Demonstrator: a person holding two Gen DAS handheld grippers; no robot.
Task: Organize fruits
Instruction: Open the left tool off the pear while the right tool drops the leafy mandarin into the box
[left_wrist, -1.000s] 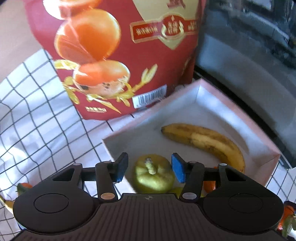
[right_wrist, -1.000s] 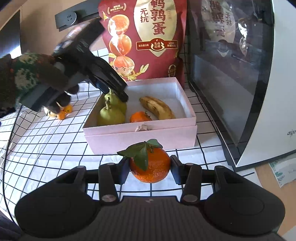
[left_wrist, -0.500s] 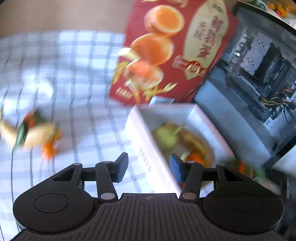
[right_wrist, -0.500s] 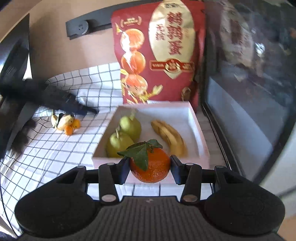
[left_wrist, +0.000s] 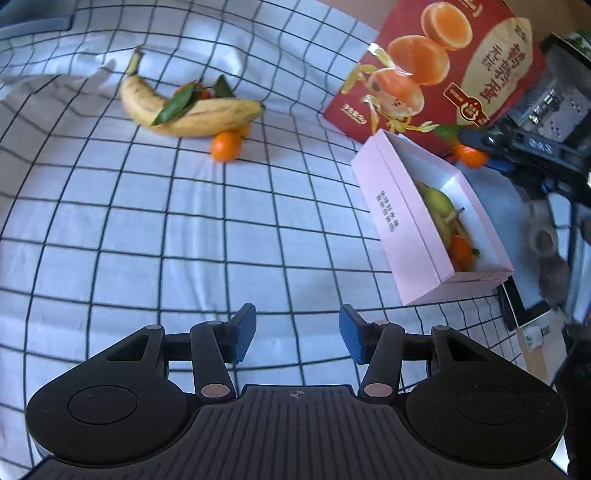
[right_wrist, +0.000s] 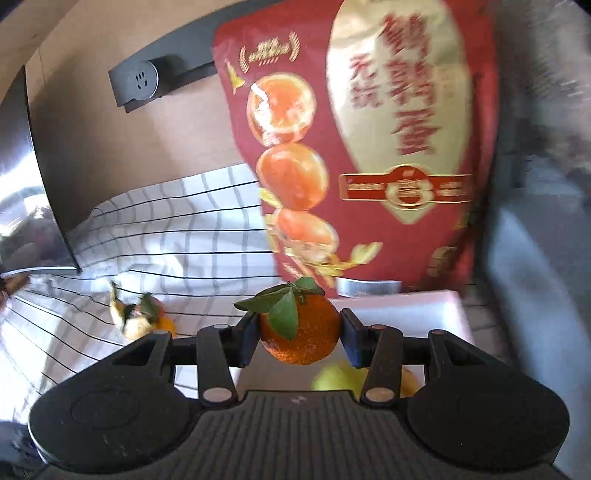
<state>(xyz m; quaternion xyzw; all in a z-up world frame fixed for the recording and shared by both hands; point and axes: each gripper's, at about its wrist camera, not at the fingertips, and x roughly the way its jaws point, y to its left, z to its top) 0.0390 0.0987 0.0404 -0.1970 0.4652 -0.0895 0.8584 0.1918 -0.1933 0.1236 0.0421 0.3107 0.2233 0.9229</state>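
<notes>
In the left wrist view, the empty, open left gripper (left_wrist: 297, 334) is seen; the banana (left_wrist: 188, 110) lies at eleven o'clock, long axis crosswise. In the right wrist view, a tangerine (right_wrist: 300, 329) is clamped by the right gripper (right_wrist: 299, 338) above the pink box (right_wrist: 448, 312).

the left gripper (left_wrist: 297, 338), a matte black plastic two-finger tool, is being shown with blue textured pads (left_wrist: 243, 334), copper-coloured pivot pins and a ribbed base; the right gripper (right_wrist: 299, 334) is being shown built alike, with darker pads.
</notes>
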